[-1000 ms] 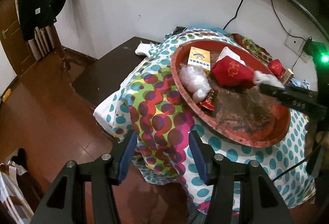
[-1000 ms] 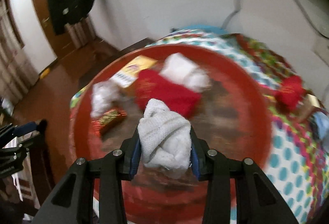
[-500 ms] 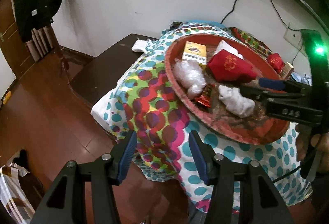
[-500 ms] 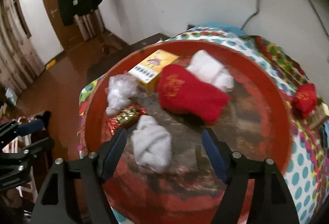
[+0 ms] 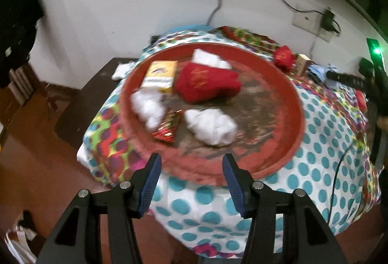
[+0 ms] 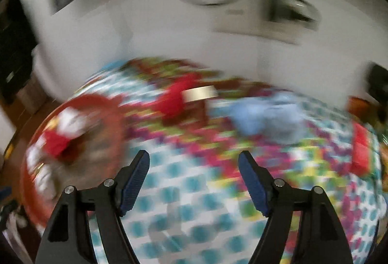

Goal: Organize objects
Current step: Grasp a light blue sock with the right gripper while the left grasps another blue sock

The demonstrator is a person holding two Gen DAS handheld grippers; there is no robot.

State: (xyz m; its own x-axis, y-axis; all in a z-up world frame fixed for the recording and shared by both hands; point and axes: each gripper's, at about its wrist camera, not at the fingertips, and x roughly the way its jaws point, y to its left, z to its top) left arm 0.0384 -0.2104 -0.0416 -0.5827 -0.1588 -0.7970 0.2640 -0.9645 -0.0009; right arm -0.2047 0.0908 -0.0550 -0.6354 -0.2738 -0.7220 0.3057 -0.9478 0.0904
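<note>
Right wrist view is showing the right gripper [image 6: 194, 164], jaws wide and empty, swinging away after dropping the white cloth [image 5: 211, 127] inside the red tray [image 5: 294, 133]; left gripper [image 5: 191, 167] is hovering, jaws wide

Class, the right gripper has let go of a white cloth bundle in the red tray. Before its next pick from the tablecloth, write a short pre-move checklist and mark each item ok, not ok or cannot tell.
1. Right gripper open and empty: ok.
2. White cloth bundle lying inside the red tray, clear of both grippers: ok.
3. Left gripper open, holding nothing: ok.
4. Right wrist view sharp enough to aim: not ok, heavily blurred.
5. Next item identified: cannot tell; a light blue cloth and a red pouch lie ahead on the tablecloth.
6. Free space in the tray: ok.
</note>
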